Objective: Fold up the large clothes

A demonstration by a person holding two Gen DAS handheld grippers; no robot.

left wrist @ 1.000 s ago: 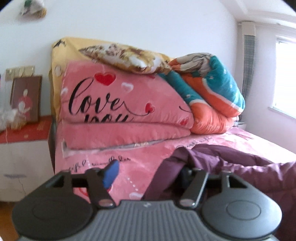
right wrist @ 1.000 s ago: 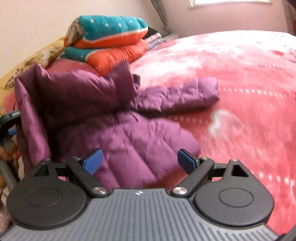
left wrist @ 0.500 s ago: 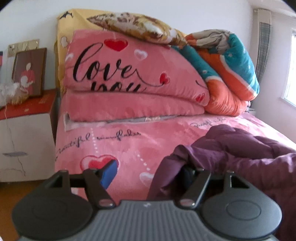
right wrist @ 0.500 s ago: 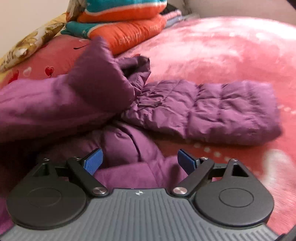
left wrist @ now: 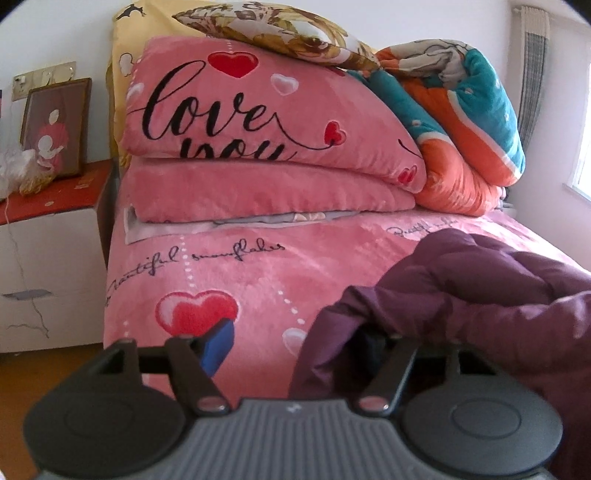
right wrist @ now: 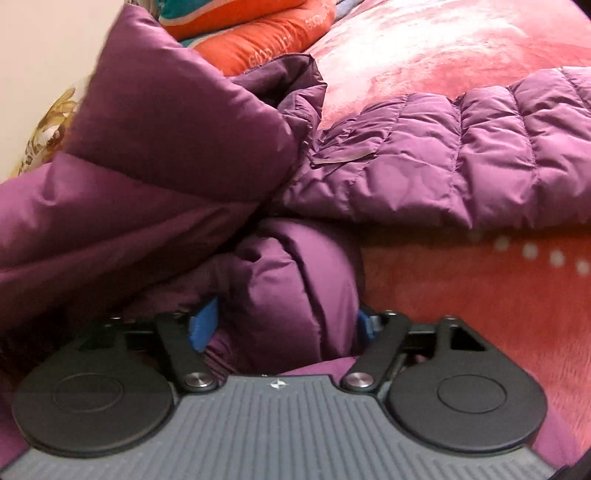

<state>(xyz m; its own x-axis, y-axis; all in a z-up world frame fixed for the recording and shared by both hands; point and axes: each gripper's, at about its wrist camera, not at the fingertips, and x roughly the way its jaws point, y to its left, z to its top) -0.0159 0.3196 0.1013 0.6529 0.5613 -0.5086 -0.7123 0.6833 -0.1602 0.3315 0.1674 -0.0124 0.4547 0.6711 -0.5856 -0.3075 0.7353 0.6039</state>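
Soft daylight, fisheye warp

A window at the right edge glares white (blown out); corners vignette black, the purple jacket smears close up, shadowed beneath its folds.

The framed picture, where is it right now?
In the left wrist view, the framed picture stands far left on the red-topped nightstand, against the wall beside the bed.

Purple quilted jacket, stitched in puffy bands. Pink bedspread beneath jacket, printed with red hearts, white dotted lines and black script. Behind jacket: pink folded blanket, black "love you" lettering with red and white hearts; orange-and-teal quilt; yellow-brown floral pillow. Blue pads, black arms and grey ribbed body on left tool and right tool.
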